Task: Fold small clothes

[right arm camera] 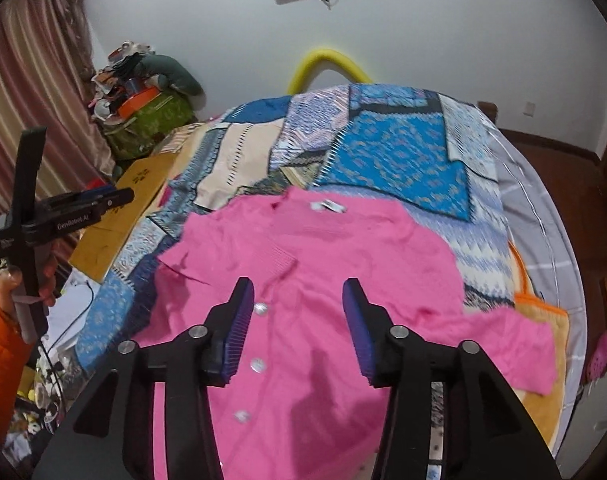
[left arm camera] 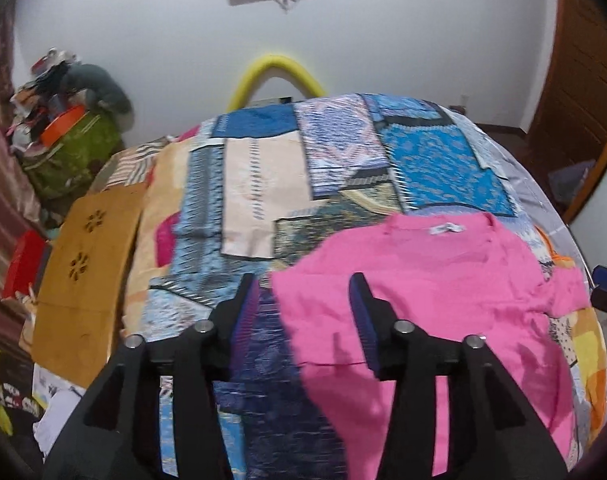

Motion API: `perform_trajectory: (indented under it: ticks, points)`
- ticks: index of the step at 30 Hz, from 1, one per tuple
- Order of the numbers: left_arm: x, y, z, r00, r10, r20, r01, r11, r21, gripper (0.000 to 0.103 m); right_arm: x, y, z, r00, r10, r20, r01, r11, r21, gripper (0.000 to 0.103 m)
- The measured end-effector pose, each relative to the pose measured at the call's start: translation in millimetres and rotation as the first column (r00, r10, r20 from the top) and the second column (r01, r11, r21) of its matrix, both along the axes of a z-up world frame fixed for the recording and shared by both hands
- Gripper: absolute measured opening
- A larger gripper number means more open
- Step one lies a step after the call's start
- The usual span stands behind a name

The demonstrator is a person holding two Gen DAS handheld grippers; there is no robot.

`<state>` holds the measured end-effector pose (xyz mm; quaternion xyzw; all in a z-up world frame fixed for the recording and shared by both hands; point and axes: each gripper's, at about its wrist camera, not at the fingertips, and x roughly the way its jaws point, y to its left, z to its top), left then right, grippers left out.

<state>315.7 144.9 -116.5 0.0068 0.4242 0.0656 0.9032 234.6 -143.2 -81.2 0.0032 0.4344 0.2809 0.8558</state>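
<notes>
A pink button-front cardigan (left arm camera: 443,280) (right arm camera: 343,248) lies spread on a patchwork quilt (left arm camera: 263,184) (right arm camera: 403,152), its neck label (right arm camera: 329,206) at the far end. One ribbed cuff (right arm camera: 273,258) is folded in across the chest; the other sleeve (right arm camera: 511,344) stretches to the right. My left gripper (left arm camera: 303,284) hovers open over the garment's left edge, nothing between its pads. My right gripper (right arm camera: 297,286) hangs open above the button row (right arm camera: 258,364), also holding nothing. In the right wrist view the left gripper (right arm camera: 117,198) shows at the far left, held by a hand in an orange sleeve.
A brown cardboard sheet (left arm camera: 83,280) (right arm camera: 131,184) lies along the bed's left side. Behind it a green bag (left arm camera: 71,152) carries a pile of clutter. A yellow foam arch (left arm camera: 279,68) stands at the far end, a wooden door (left arm camera: 583,80) at right, and curtains (right arm camera: 35,80) at left.
</notes>
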Motion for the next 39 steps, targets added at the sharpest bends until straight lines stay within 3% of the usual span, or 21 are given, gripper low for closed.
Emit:
perform_trajectory:
  ticks: [9, 20, 25, 28, 30, 33, 39]
  points:
    - [-10.6, 36.5, -31.7, 0.999, 0.01, -0.047, -0.008, 0.999, 0.036, 0.062, 23.0, 48.0, -19.7, 0.997, 0.019, -0.076, -0.02, 1.0, -0.018, 0.045]
    - [3.1, 47.8, -85.8, 0.989, -0.025, -0.143, 0.02, 0.999, -0.033, 0.062, 57.7, 73.0, -75.8, 0.979, -0.007, -0.202, -0.002, 0.999, -0.043, 0.045]
    - [5.6, 43.1, -103.6, 0.981, -0.054, -0.184, 0.051, 0.998, -0.022, 0.063, 69.3, 76.7, -98.4, 0.97, -0.028, -0.242, 0.018, 0.999, -0.041, 0.045]
    - [6.0, 40.6, -112.1, 0.976, -0.069, -0.206, 0.065, 0.998, -0.023, 0.063, 72.1, 78.6, -106.4, 0.969, -0.031, -0.244, 0.023, 0.999, -0.036, 0.039]
    - [7.1, 39.1, -118.1, 0.971, -0.077, -0.226, 0.071, 0.997, -0.033, 0.063, 70.6, 79.5, -105.9, 0.975, -0.025, -0.22, 0.017, 0.999, -0.038, 0.025]
    - [8.8, 38.6, -124.0, 0.967, -0.077, -0.243, 0.068, 0.997, -0.049, 0.063, 70.3, 79.2, -104.8, 0.979, -0.02, -0.205, 0.012, 0.999, -0.042, 0.016]
    - [3.5, 35.3, -124.3, 0.967, -0.088, -0.237, 0.075, 0.995, -0.064, 0.065, 70.8, 74.8, -95.3, 0.986, -0.006, -0.166, 0.005, 1.0, -0.003, 0.007]
